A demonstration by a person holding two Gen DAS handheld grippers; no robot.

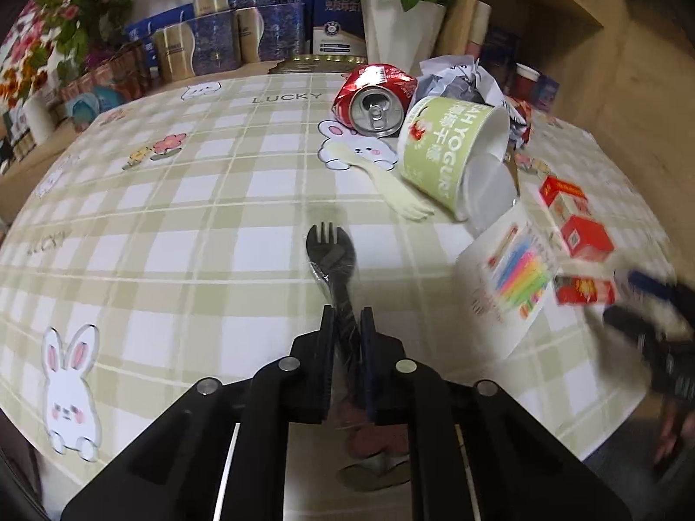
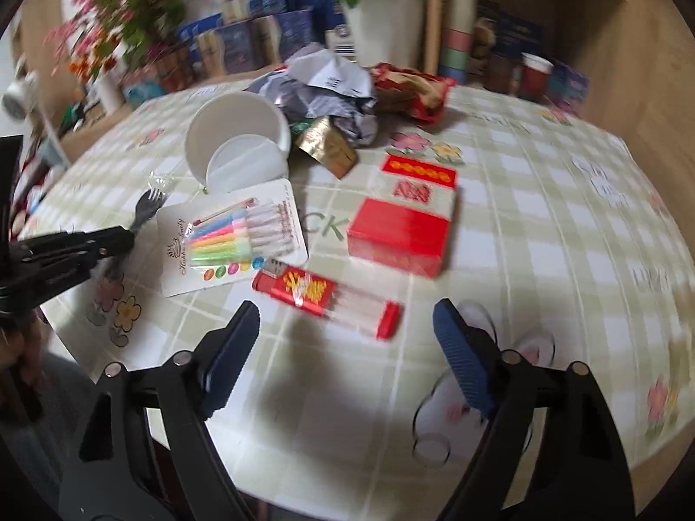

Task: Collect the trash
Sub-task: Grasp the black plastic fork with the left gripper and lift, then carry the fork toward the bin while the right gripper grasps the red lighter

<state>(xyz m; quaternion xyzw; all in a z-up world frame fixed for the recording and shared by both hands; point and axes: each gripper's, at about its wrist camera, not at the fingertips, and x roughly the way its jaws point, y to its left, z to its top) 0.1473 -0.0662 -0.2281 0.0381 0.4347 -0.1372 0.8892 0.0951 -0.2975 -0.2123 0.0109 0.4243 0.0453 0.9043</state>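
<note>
My left hand-held gripper [image 1: 347, 317] is clamped on the wrapped black fork [image 1: 332, 256] at bottom centre, ready to lift as trash. My right hand-held gripper [image 2: 343, 325] gapes empty, jaws straddling the red lighter [image 2: 325, 297]. Only the left view shows the crushed can [image 1: 375, 102]; the tabletop [image 1: 173, 217] clutter sits upper right.

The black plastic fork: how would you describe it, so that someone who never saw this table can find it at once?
Look at the checked tablecloth with rabbits, in front of the tipped green yogurt cup. The black plastic fork lies there in clear wrapping, tines towards the cup, its handle clamped in the left tool. The other fork beside the cup is pale cream and unwrapped.
</note>
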